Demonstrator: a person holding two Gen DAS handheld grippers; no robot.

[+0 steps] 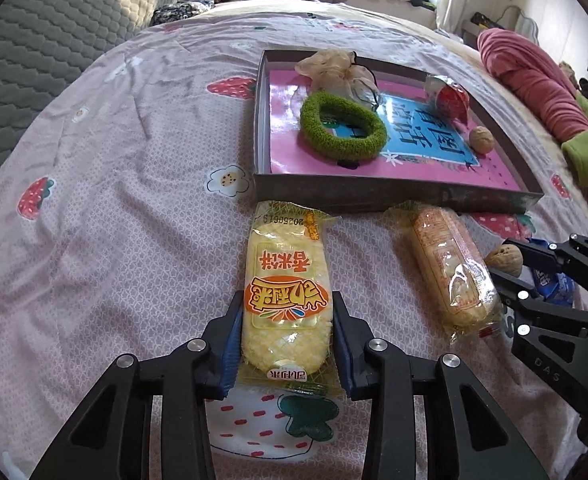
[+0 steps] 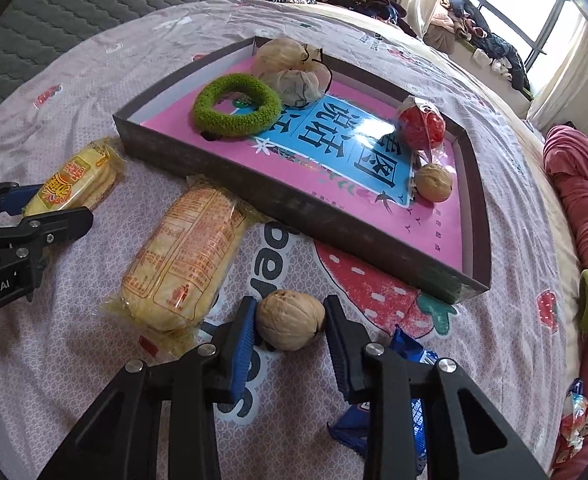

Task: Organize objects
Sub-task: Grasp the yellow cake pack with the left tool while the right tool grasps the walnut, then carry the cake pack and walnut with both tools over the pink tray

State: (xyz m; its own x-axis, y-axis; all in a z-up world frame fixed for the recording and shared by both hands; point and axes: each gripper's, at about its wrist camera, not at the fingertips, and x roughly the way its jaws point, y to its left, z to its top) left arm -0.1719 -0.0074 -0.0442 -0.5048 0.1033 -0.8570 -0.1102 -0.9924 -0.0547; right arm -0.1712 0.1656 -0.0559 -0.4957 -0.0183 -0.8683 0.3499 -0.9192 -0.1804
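1. Closest to the left wrist camera, the left tool [image 1: 286, 332] straddles a yellow rice-cracker packet [image 1: 286, 300]; the blue pads sit at or just beside the packet's two long sides, so it seems closed to the packet's width, though a firm grip cannot be confirmed.
2. Closest to the right wrist camera, the right tool [image 2: 290, 326] brackets a walnut [image 2: 290, 319] on the bedsheet [image 2: 94, 80]. Its fingers stand just beside the shell, partly open, with a thin gap at the 3 o'clock side.
3. A second cracker packet [image 2: 182, 260], label side down, lies at 9 o'clock of the walnut. A blue wrapper [image 2: 417, 360] lies under the right finger.
4. At 12 o'clock sits the shallow box [image 2: 333, 216], holding a green hair ring [image 2: 236, 109], a mesh pouch [image 2: 290, 68], a red wrapped candy [image 2: 421, 124] and another walnut [image 2: 433, 182].
5. The step in hand looks like seating both grips before carrying the items to the box.
6. Squeezing the packet gently would spare the brittle crackers.
7. The round walnut may squirt out, so the pads should meet it at its widest part.
8. Each load must rise above the box's near wall before crossing.
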